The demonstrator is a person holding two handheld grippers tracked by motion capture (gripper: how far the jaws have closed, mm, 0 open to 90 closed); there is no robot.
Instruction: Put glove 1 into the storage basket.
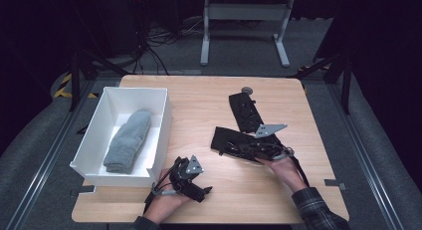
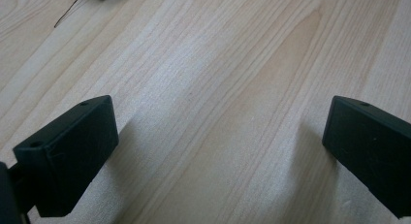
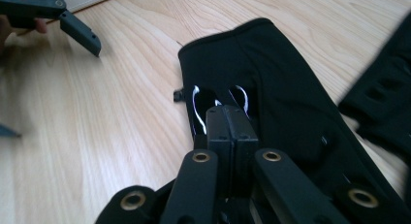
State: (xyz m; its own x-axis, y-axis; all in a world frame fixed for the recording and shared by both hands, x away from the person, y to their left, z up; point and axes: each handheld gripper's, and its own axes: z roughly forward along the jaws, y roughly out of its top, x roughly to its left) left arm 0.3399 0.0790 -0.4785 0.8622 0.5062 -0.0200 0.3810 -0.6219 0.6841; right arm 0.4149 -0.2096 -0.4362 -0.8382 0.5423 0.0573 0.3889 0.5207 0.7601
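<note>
Black sock [image 3: 271, 88]: lying flat on the wooden surface [image 1: 214, 98], right of the white box [image 1: 97, 124], a second black sock [image 1: 244, 110] lying beyond it.
Right tongs [image 3: 231, 118]: pressed together, pinching a fold of the black sock.
Left tongs [image 2: 220, 151]: spread wide, hovering over bare wood.
Risk: thin fabric could be slipping from the pinch while lifting, or dragging the second black sock along.
Grey sock [image 1: 128, 140]: resting inside the white box.

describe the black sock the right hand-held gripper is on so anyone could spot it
On the wooden table, look right of the white box. Two black socks lie there; it is the nearer black sock, lying crosswise under the right hand-held gripper, while the other black sock points away toward the far edge.
</note>
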